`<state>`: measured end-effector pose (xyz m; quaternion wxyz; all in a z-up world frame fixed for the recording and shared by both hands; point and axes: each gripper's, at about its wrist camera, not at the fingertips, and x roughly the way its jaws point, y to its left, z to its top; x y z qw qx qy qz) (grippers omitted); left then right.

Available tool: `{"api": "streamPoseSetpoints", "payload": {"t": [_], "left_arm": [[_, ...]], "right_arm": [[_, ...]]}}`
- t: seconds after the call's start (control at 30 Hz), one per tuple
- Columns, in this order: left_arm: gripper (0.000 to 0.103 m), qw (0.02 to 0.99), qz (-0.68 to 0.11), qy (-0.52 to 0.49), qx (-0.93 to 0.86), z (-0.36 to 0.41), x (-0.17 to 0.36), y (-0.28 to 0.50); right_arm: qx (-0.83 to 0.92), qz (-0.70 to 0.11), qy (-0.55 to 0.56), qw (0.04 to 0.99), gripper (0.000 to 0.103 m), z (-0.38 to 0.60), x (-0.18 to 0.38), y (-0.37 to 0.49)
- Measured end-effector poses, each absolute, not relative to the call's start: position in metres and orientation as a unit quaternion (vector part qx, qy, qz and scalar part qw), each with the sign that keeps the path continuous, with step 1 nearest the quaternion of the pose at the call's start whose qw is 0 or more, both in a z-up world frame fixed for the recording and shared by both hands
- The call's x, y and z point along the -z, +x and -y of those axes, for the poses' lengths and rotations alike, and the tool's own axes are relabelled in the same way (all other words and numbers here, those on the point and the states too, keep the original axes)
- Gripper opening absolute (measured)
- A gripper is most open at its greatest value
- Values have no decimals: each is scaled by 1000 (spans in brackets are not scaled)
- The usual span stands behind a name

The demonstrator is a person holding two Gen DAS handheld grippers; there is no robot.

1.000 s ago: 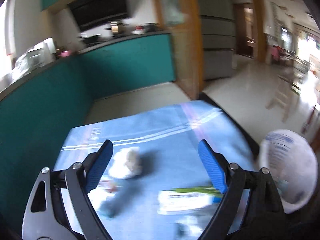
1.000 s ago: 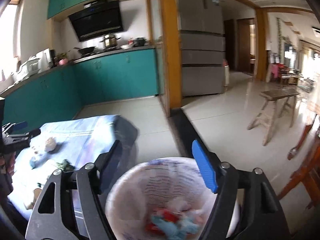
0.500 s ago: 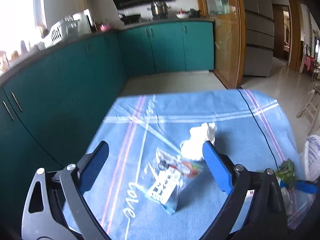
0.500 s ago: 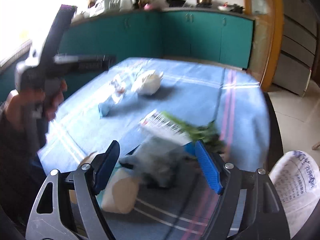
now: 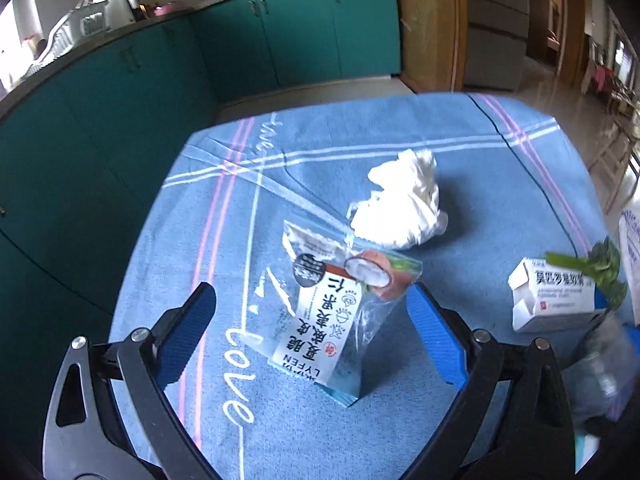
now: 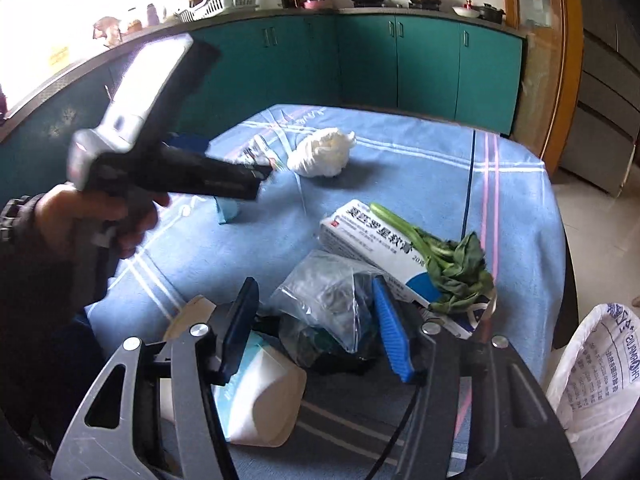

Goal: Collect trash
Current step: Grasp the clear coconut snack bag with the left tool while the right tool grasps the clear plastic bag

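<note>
Since a second ago both grippers have swung away from the bin and down over the table (image 5: 320,432), and the litter now fills both views. Its blue cloth with pink and white stripes carries everything.

At four o'clock in the right wrist view, off the table's edge, stands the white-lined trash bin (image 6: 596,364). A white medicine box (image 6: 372,244) lies just above centre, with a wilted green vegetable (image 6: 452,260) draped over its right end. A crumpled white tissue (image 5: 404,204) sits at twelve o'clock from the left gripper (image 5: 312,336), well apart from its tips. A white container (image 6: 260,388) lies at seven o'clock, partly under the right gripper's left finger.

The snack packet (image 5: 340,312), clear with a printed label, lies between the left gripper's blue pads, nearer the right one; neither pad touches it. Those jaws have just been opening and stand wide, holding nothing.

The right gripper (image 6: 316,324) has a clear plastic bag (image 6: 332,300) with dark contents between its pads. Its jaws have just been closing and stand about half open; the right pad lies against the bag, and I cannot tell whether the left pad presses on it.

A hand (image 6: 96,216) at nine o'clock in the right wrist view holds the left gripper's handle.
</note>
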<state>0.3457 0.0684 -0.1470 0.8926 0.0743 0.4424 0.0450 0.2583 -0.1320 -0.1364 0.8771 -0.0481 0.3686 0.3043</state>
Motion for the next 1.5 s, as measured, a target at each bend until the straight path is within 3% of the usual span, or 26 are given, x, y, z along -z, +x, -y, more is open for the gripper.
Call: {"api": "streamPoseSetpoints", "payload": {"t": [0.23,0.27,0.3,0.5,1.03,1.5], "left_arm": [[94,883,-460,84,-30,-67,163,350],[91,883,-461,86,-28,-65,163,350],[80,882,-462,88,-27,-64,163,349],[53,879,-469,86,-10,-61,163,343],[53,928,-361,85,37,-29,112,308],[53,936,-335,94,58,-12,102,300]], "right_arm": [[-267,-329,-23,906,57,173,103,257],[-261,-327,-20,908,57,178,102,257],[-256,-326,-18,910,58,182,100,258],[-234,-337,-14,912,58,199,104,265],[-233,-376,-55,895,58,191,132,272],[-208,-425,-109,874,69,180,160,279]]}}
